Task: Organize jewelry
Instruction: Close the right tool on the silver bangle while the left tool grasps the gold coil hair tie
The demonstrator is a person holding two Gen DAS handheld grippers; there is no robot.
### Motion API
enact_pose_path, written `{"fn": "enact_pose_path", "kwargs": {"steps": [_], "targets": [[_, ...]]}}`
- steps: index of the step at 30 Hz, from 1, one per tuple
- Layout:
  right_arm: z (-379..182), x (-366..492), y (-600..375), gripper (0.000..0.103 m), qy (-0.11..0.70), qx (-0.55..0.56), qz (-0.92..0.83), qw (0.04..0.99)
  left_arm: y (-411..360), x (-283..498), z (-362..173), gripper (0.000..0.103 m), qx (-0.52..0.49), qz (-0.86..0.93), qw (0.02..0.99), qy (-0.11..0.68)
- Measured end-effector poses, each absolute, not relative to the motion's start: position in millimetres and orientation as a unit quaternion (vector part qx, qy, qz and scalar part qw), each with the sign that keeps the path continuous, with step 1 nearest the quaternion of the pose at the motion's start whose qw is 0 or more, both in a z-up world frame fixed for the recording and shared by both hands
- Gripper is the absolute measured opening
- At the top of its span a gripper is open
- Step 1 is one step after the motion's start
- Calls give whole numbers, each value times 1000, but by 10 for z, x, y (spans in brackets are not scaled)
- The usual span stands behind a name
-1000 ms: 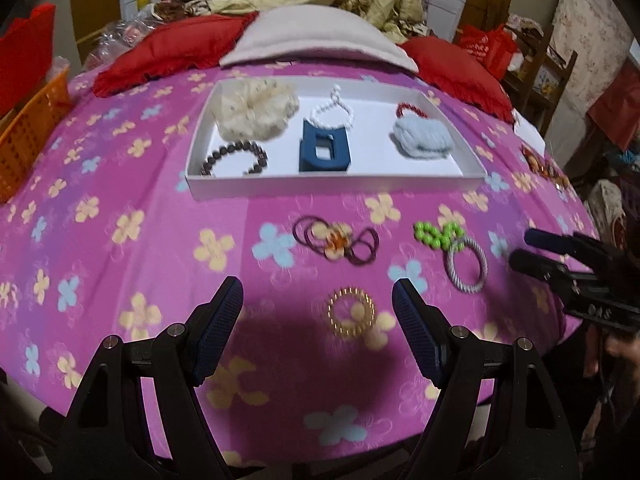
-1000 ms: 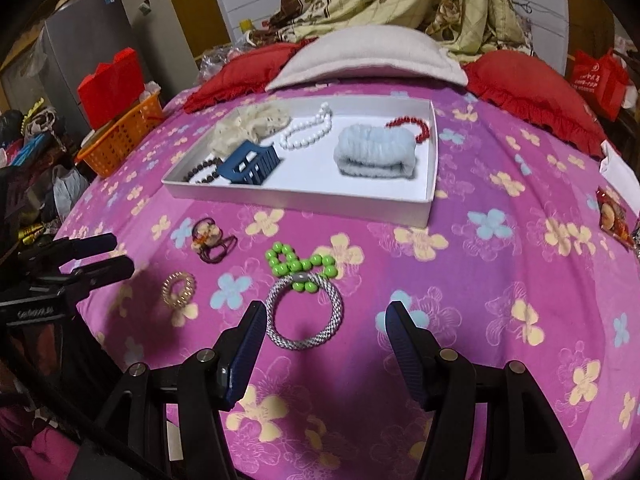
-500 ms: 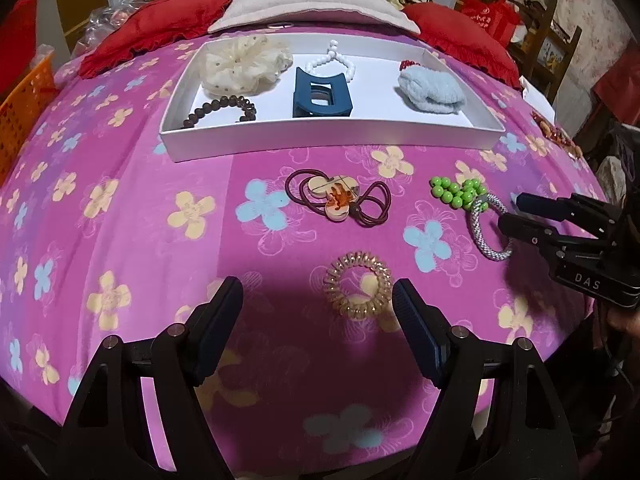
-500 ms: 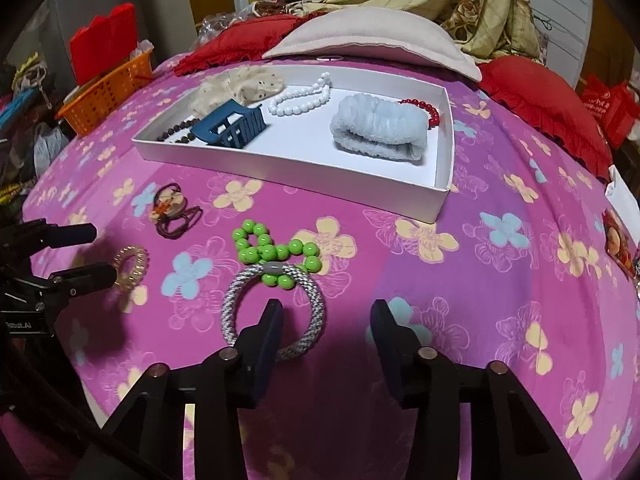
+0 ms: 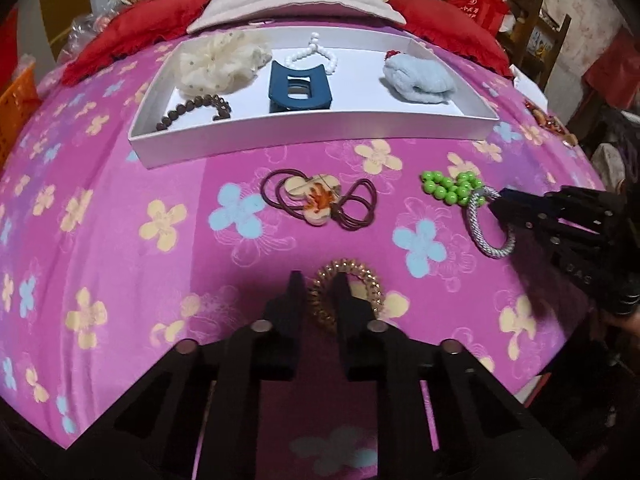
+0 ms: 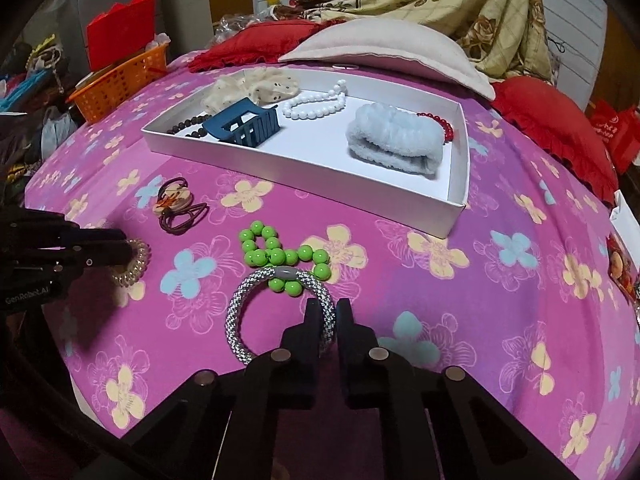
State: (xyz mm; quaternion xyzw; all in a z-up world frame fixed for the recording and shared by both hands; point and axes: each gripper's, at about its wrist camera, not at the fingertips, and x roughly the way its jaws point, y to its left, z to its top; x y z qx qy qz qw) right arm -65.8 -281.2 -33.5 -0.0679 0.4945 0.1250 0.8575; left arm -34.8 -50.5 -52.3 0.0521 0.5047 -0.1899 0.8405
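Both grippers have closed since earlier: left gripper (image 5: pixel 316 286) pinches the coil tie (image 5: pixel 347 292), right gripper (image 6: pixel 324 312) apparently the silver band (image 6: pixel 280 314). Upper-frame tray (image 6: pixel 304 164) holds a hair claw (image 6: pixel 244 126).

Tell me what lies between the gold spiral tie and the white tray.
In the left wrist view, only the brown hair ties with the wooden charm, on bedspread between gold spiral tie and white tray.

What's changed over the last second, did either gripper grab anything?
Both did. The left gripper moved forward and down and its jaws closed on the gold coil tie. The right gripper did likewise and closed on the silver band. Neither item is lifted yet. The tray and its contents, the green beads and the brown ties stayed put.
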Motion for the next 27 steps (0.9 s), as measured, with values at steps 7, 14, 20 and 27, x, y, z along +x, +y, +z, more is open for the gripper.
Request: {"fn": "enact_pose_path", "kwargs": {"steps": [7, 14, 20, 27], "targets": [[-68, -720, -2876, 7, 466, -46, 133, 874, -456, -384, -416, 10, 35, -196, 843, 500], [209, -749, -2900, 7, 444, -40, 132, 885, -447, -381, -146, 10, 24, -199, 856, 476], [336, -713, -2890, 7, 435, -43, 132, 890, -431, -284, 59, 10, 24, -188, 869, 457], [427, -634, -2854, 7, 425, -46, 130, 895, -405, -131, 196, 10, 27, -173, 880, 441]]}}
